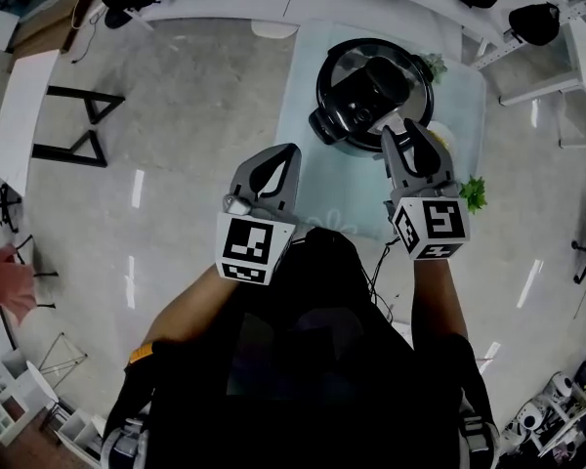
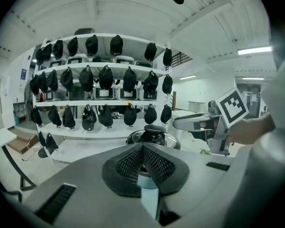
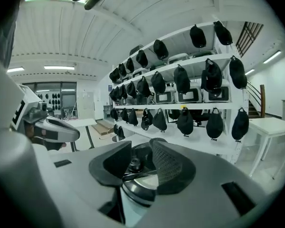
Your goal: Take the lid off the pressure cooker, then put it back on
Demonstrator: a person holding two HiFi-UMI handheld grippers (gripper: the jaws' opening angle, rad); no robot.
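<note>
Left claw (image 1: 289, 151) (image 2: 143, 146): pads pressed together, mesh faces meeting in a closed V, nothing between them. It hovers over the near part of the pale table (image 1: 313, 179). Right claw (image 1: 403, 127) (image 3: 141, 148): jaws spread, pads clear of everything, with nothing pinched. The two claws run side by side, and each shows at the edge of the other's gripper view. The pressure cooker (image 1: 344, 133) (image 2: 152, 134) stands on the table directly ahead of my right claw and ahead-right of my left one. Its lid (image 1: 371, 86) (image 3: 137, 167) is on, black handle across the top. From the head view my right fingertips overlap the cooker's near rim, and in the right gripper view the lid's shiny edge and a knob fill the gap between the pads. I cannot tell whether anything touches. A green sprig (image 1: 474, 193) sits just right of the right claw. Farther off, beyond the cooker, white shelves (image 2: 104, 103) hold rows of black cap-shaped things (image 2: 106, 77).
</note>
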